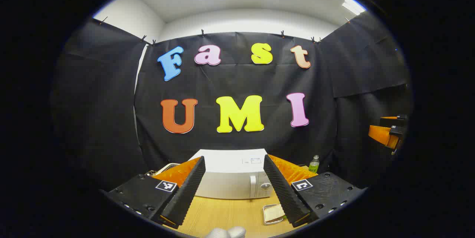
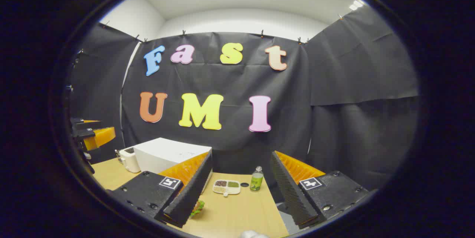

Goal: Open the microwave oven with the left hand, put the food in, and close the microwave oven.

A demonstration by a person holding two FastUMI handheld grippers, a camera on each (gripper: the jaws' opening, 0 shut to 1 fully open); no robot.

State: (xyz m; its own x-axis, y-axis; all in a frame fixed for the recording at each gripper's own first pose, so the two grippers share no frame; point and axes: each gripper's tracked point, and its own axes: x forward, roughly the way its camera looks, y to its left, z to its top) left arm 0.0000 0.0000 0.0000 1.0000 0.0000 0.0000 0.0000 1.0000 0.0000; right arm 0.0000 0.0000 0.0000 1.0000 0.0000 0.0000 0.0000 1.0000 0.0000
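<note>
In the left gripper view a white microwave oven [image 1: 232, 177] stands at the back of the wooden table [image 1: 222, 214], door shut, its handle and knob at the right side. A small tray with a sandwich [image 1: 274, 212] lies in front of its right corner. My left gripper [image 1: 233, 193] hangs open above the table, nothing between its fingers. In the right gripper view the microwave [image 2: 167, 154] sits at the left. My right gripper [image 2: 237, 197] is open and empty, held high. The other gripper [image 2: 91, 134] shows at the far left edge there.
A white toaster [image 2: 129, 159] stands left of the microwave. A divided dish with food [image 2: 226, 186], a green bottle [image 2: 256, 180] and something green [image 2: 197, 207] by the left finger lie on the table. The bottle [image 1: 314, 164] stands right of the microwave.
</note>
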